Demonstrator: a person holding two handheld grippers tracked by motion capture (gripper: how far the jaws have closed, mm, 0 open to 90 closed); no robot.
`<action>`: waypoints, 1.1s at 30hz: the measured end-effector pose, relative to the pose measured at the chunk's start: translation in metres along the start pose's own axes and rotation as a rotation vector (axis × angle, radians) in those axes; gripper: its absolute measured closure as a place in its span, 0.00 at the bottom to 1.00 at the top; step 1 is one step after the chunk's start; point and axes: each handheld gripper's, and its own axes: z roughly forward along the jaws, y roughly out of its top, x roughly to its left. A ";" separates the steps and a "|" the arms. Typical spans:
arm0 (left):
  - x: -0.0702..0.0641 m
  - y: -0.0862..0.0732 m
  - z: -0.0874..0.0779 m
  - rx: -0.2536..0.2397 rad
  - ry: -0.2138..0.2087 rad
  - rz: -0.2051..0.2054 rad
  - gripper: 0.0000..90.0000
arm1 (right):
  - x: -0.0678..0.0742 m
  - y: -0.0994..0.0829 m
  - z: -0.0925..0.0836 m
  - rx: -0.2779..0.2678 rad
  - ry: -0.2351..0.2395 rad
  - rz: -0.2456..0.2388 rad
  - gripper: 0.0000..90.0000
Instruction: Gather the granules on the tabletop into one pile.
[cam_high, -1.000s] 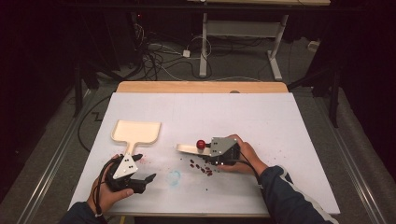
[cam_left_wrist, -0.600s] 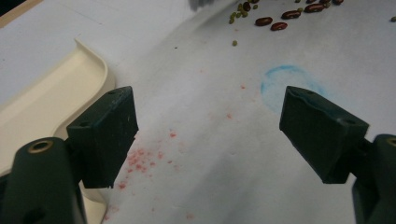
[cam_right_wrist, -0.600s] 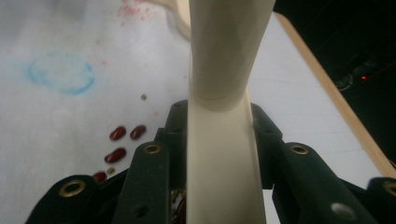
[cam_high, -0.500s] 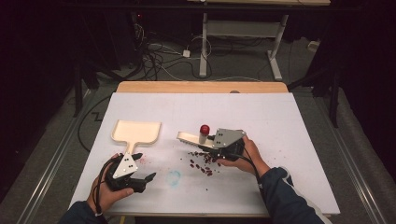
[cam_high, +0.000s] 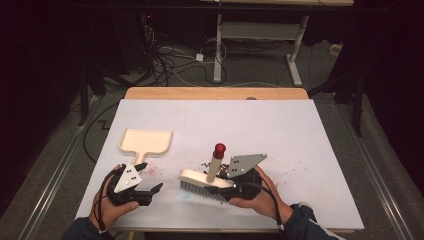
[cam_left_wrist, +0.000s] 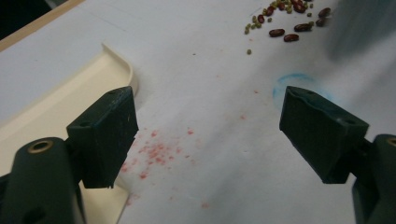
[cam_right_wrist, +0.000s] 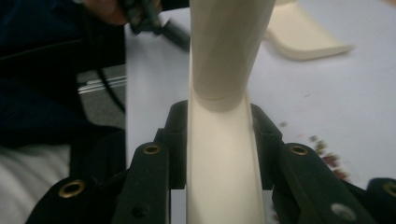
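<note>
No readable text anywhere.
No letters, numbers, brand marks or labels can be made out on the brush, dustpan, either gripper or the white worktop; the worktop carries just red specks and a blue smudge, neither forming a character.

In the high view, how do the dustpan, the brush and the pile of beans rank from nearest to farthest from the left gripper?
Measured from the left gripper:
1. Dustpan: just beyond it, handle pointing toward it.
2. Brush: to its right, held by the right gripper.
3. Beans: farther right, behind the brush.
</note>
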 end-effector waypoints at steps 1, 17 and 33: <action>0.002 -0.001 -0.001 -0.006 0.007 -0.012 0.20 | 0.002 -0.003 0.003 0.012 0.016 0.010 0.75; 0.003 -0.002 0.001 -0.003 -0.014 -0.017 0.20 | -0.028 -0.020 0.024 0.074 -0.105 0.069 0.75; 0.002 -0.001 0.003 0.004 -0.021 -0.019 0.20 | -0.032 -0.002 0.006 -0.040 -0.284 0.163 0.75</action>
